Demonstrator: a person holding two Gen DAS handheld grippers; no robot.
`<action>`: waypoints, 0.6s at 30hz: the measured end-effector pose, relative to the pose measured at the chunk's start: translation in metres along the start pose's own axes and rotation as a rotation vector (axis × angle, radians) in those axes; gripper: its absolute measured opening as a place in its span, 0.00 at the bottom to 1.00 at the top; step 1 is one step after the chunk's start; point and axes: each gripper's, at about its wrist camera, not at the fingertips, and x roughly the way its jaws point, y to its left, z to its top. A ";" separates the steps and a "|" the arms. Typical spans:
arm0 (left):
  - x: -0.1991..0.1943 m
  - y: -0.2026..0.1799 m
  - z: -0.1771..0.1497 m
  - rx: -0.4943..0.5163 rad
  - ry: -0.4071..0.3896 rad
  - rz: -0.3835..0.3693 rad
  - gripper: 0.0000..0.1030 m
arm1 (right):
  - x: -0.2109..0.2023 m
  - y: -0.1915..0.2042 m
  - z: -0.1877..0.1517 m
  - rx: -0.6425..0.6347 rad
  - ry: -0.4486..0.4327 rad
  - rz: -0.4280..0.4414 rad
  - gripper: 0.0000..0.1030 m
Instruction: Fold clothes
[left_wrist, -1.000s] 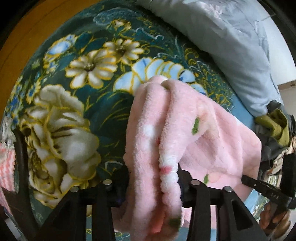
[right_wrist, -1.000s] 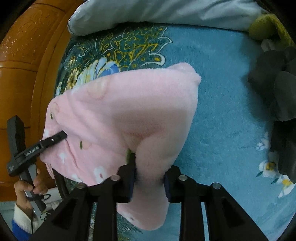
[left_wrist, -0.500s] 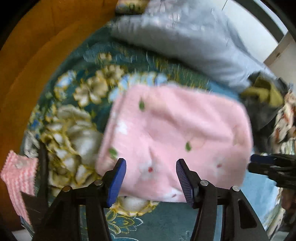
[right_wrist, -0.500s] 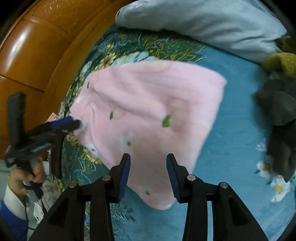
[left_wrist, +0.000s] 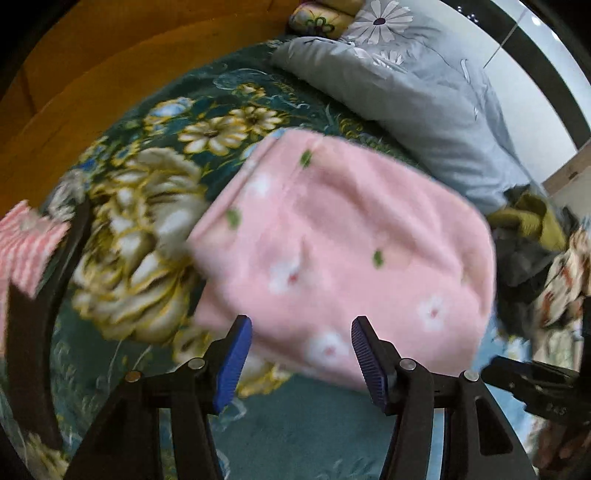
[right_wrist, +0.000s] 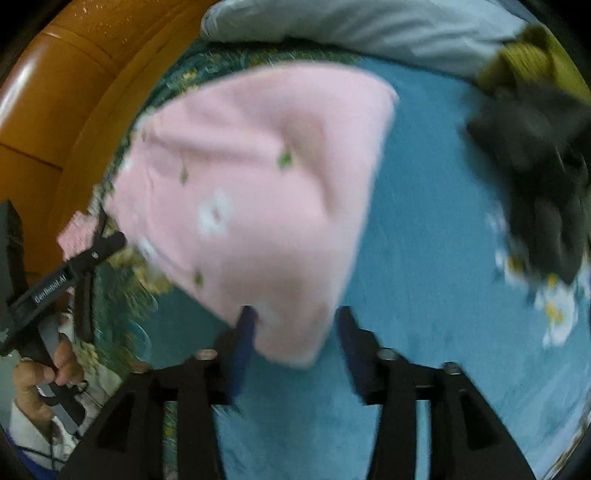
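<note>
Pink fleece (left_wrist: 343, 254), folded into a rough rectangle and printed with small white flowers and green leaves, lies flat on the floral bedspread (left_wrist: 147, 229), over the line where the dark green part meets the plain blue part (right_wrist: 424, 229). The left gripper (left_wrist: 301, 354) hangs at the fleece's near edge with its blue pads (left_wrist: 232, 363) spread wide and nothing between them. The right gripper (right_wrist: 293, 343) is also wide apart, holding nothing, at the fleece's near corner; that view is blurred. A grey pillow (left_wrist: 413, 96) lies beyond the fleece. Dark clothes (right_wrist: 543, 177) and an olive piece (right_wrist: 524, 55) are heaped to the right. A pink-and-white striped cloth (left_wrist: 26, 243) sits at the bedspread's left edge, beside the wooden frame (right_wrist: 74, 96). A hand (right_wrist: 48, 373) grips the left gripper's handle.
</note>
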 end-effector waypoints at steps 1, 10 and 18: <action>0.002 0.000 -0.010 0.004 -0.004 0.018 0.59 | 0.005 -0.002 -0.010 0.004 -0.006 -0.017 0.71; 0.045 -0.003 -0.068 0.042 -0.028 0.108 0.70 | 0.051 0.007 -0.045 -0.070 -0.087 -0.124 0.79; 0.058 -0.013 -0.086 0.077 -0.114 0.144 0.75 | 0.065 0.015 -0.049 -0.071 -0.239 -0.182 0.80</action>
